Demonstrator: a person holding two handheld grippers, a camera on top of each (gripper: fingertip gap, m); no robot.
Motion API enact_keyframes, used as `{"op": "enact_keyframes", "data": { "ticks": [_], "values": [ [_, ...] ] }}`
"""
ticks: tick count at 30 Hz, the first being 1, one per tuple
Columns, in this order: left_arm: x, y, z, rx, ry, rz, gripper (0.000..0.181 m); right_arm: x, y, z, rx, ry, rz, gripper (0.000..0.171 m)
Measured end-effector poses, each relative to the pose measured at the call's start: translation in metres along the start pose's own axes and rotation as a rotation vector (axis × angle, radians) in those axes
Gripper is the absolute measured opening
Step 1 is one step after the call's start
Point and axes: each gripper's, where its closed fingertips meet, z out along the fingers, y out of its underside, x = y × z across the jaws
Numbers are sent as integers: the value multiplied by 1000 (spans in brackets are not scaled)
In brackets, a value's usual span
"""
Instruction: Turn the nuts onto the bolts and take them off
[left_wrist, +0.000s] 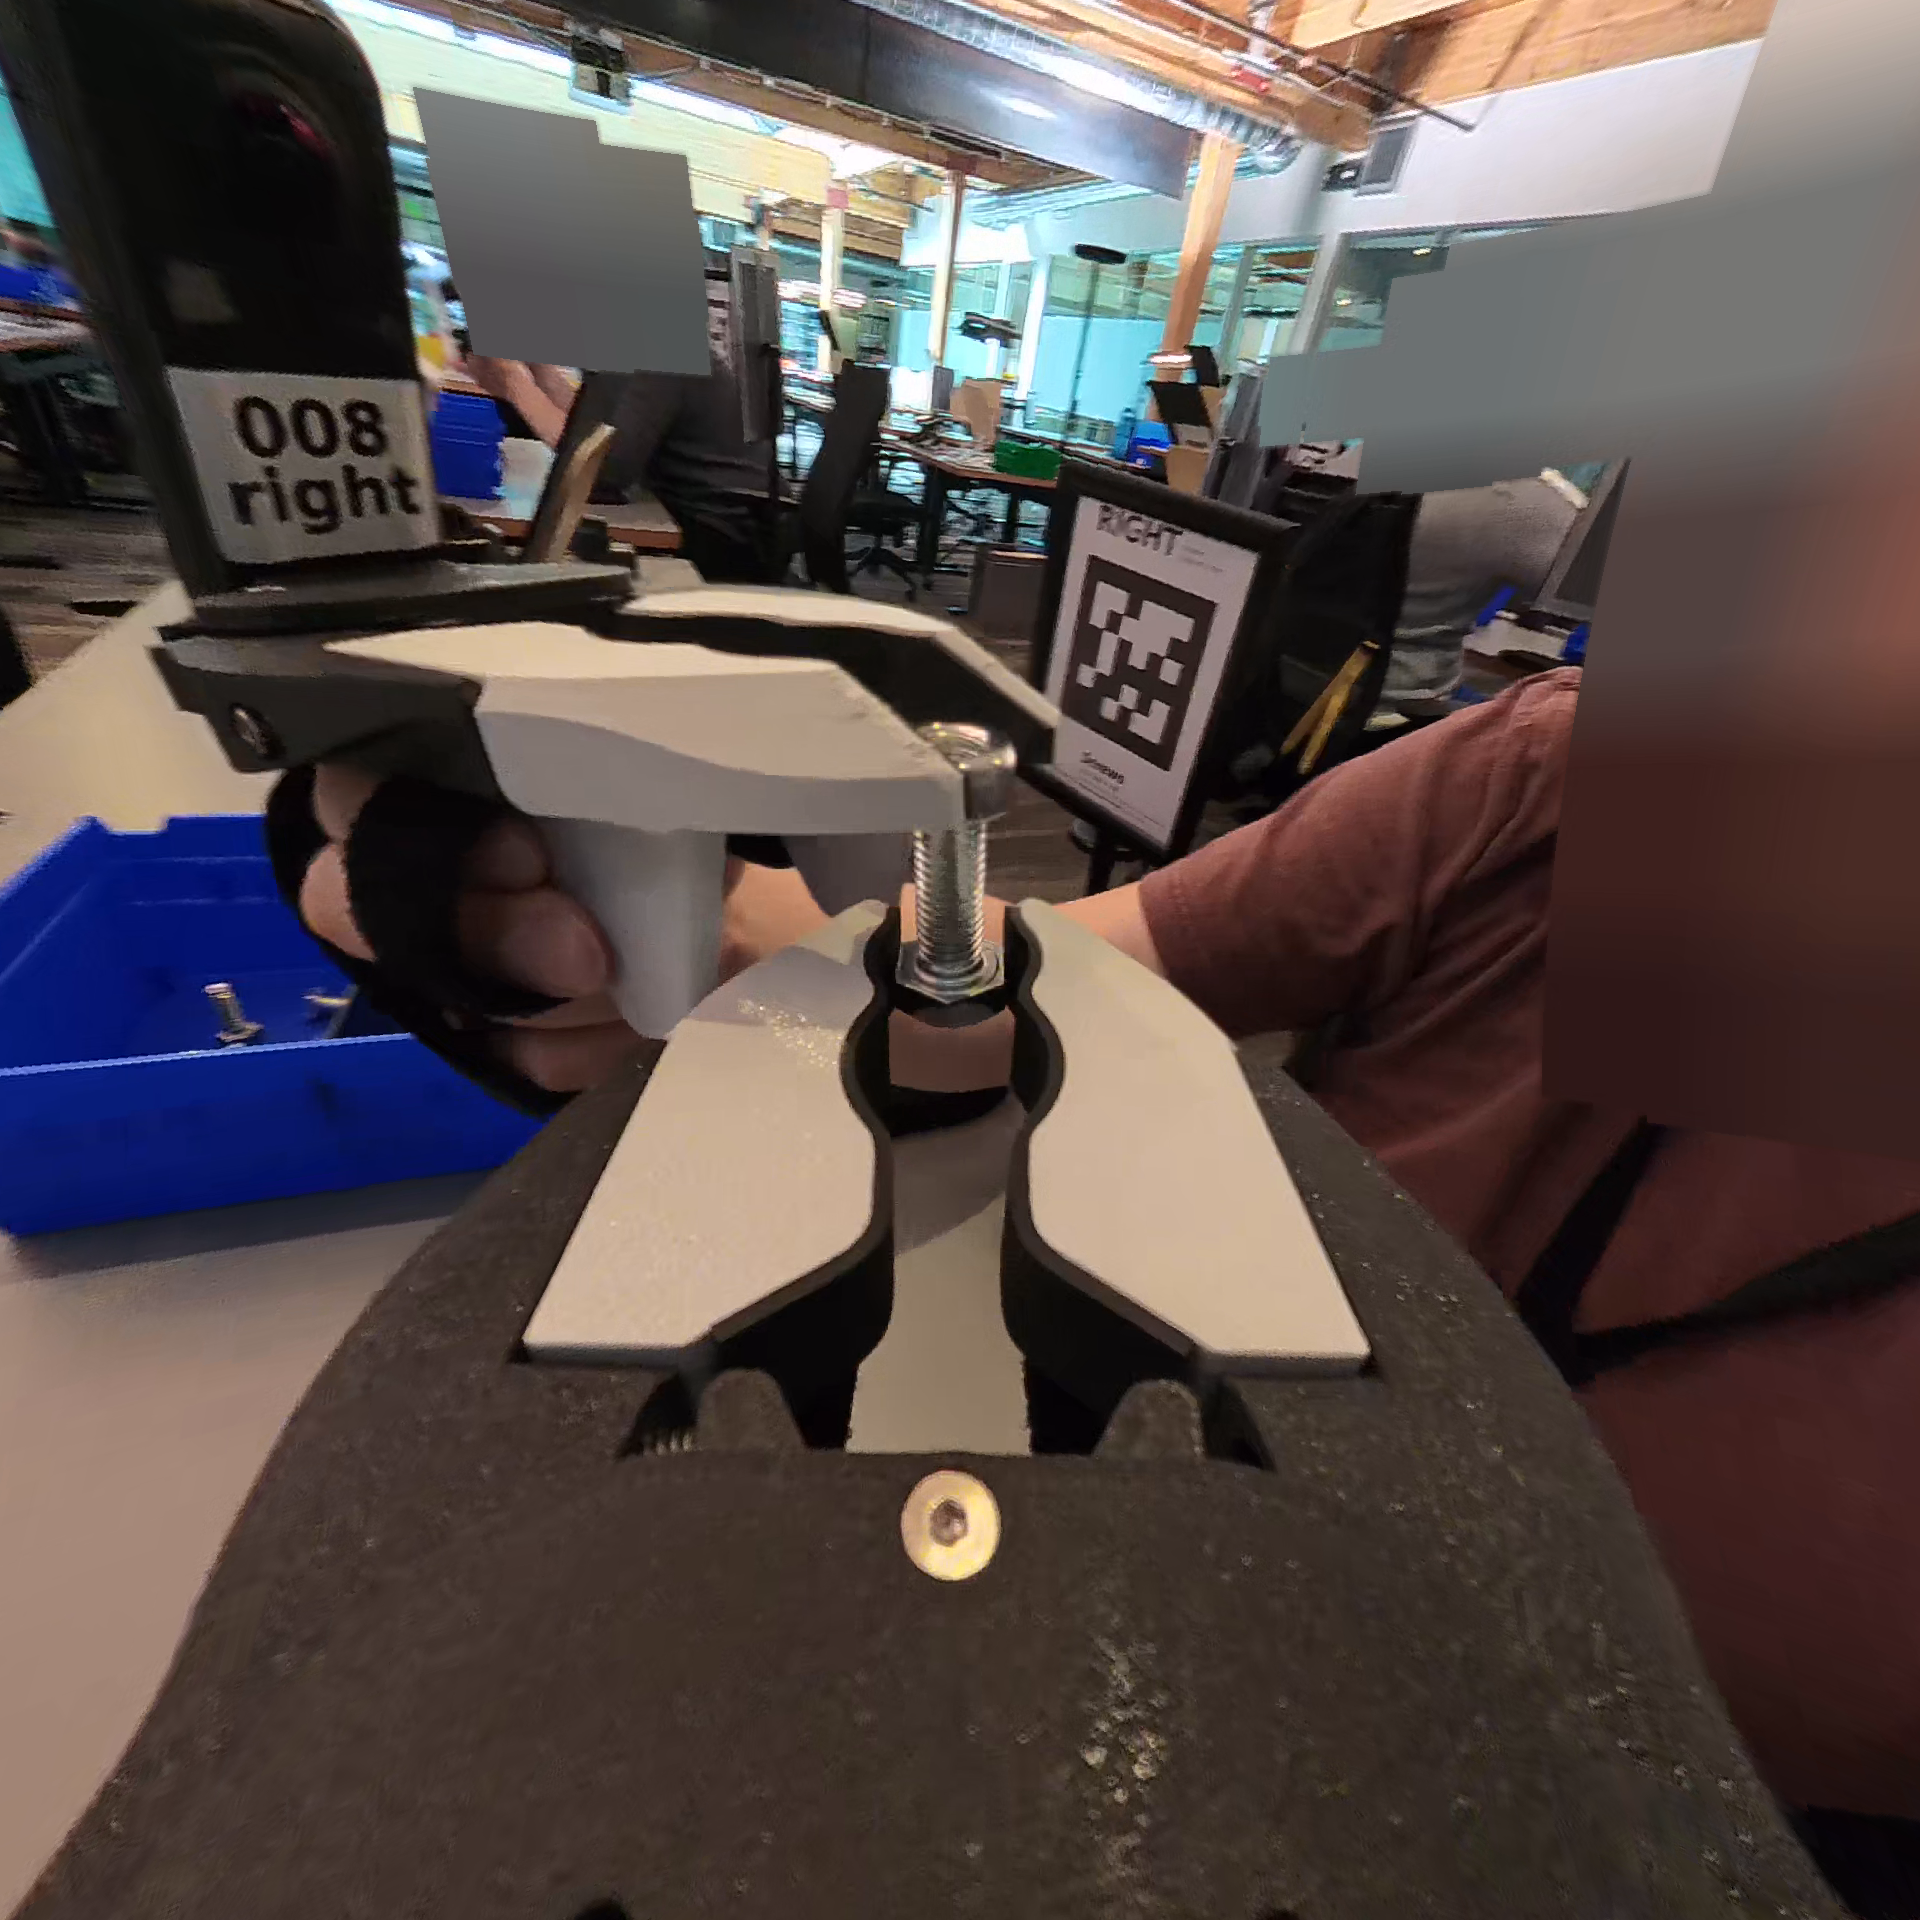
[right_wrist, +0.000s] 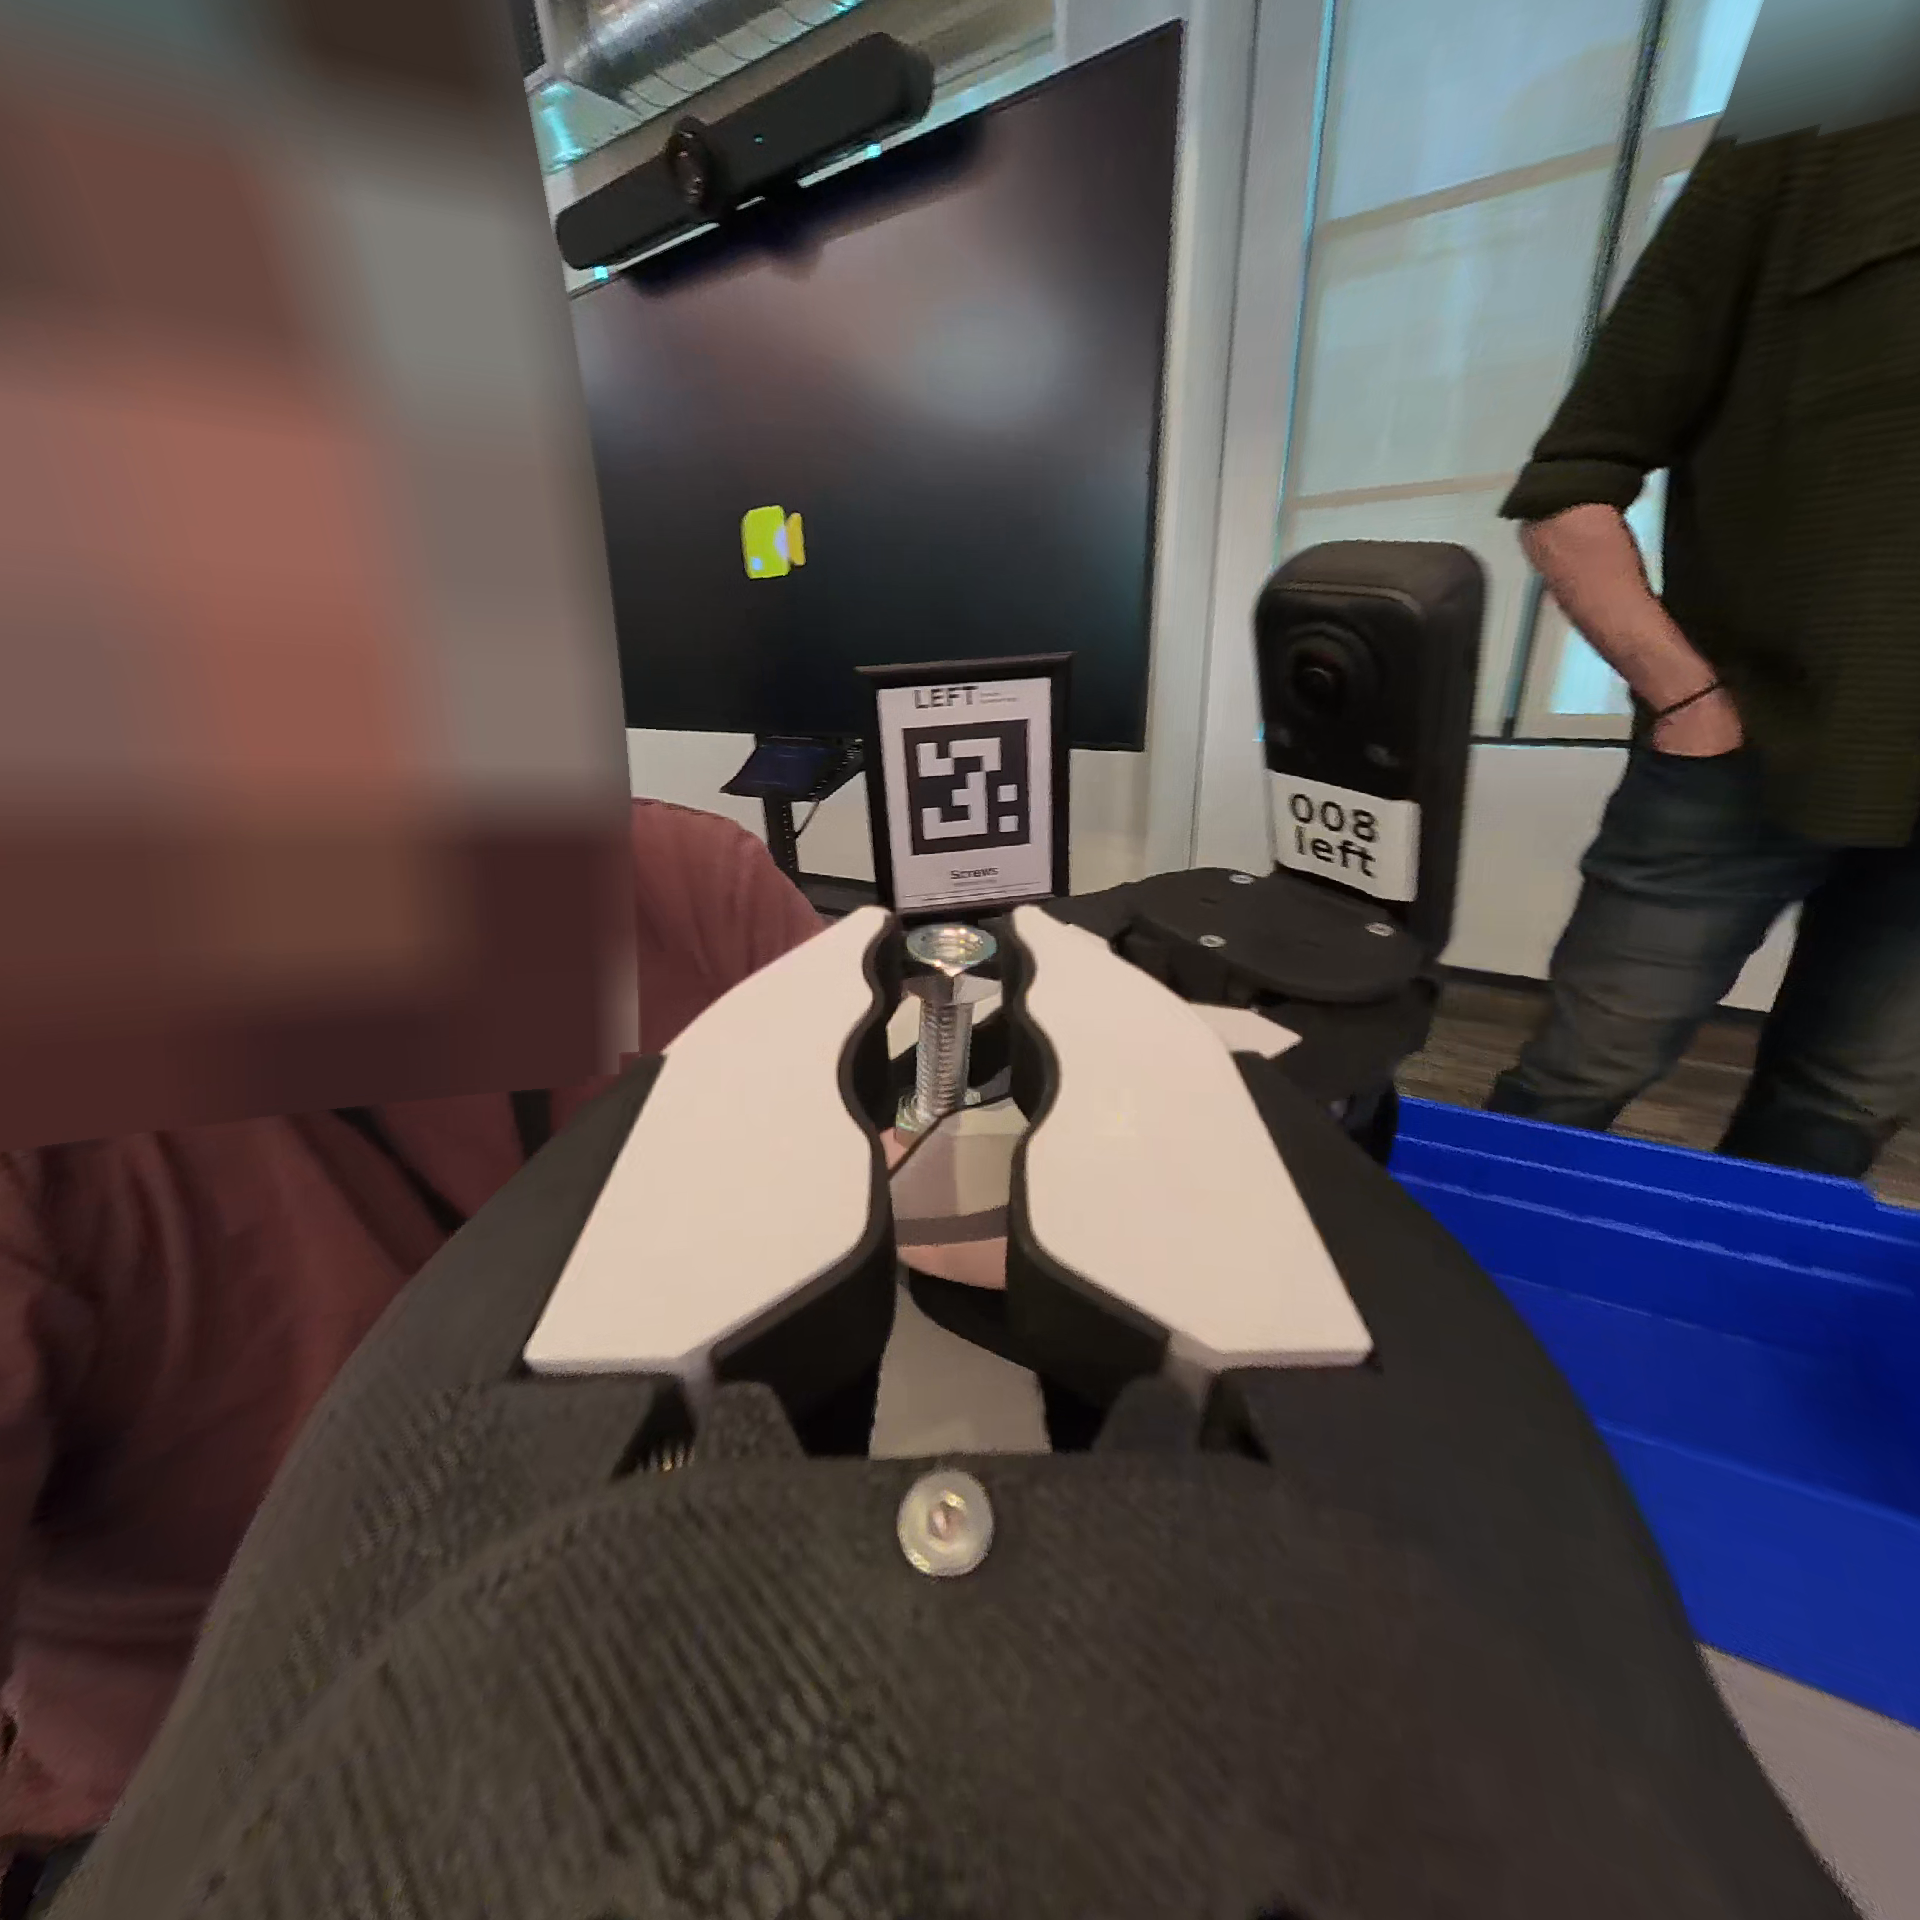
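- Currently left gripper is clamping nut on bolt
- right gripper is gripping bolt head, shaft approx. upright
- blue bin is sitting nearby w/ spare bolts

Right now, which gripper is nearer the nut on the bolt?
Left. The left gripper is shut around the nut; the right gripper clamps the bolt by its head, farther along the shank.
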Motion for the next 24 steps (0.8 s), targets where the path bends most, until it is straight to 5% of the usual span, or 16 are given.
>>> {"op": "enact_keyframes", "data": {
  "ticks": [3, 8, 14, 15, 19, 24],
  "values": [
    [-14, -2, -5, -8, -119, 40, 18, 25, -7, -9, 21, 243, 4, 48],
    [-47, -8, -23, -13, -400, 108, 18, 43, -16, -34, 3, 727, -132, 48],
    [-71, -6, -35, -60, -621, 154, 18, 59, -1, -36, -231, 993, -178, 41],
    [-72, -6, -35, -63, -628, 157, 18, 60, 2, -34, -262, 999, -195, 22],
    [-67, -3, -33, -85, -589, 158, 18, 56, 7, -24, -288, 920, -202, 20],
    [-30, -1, -16, -62, -289, 113, 18, 24, 9, -4, -226, 500, -134, 20]
  ]
}}
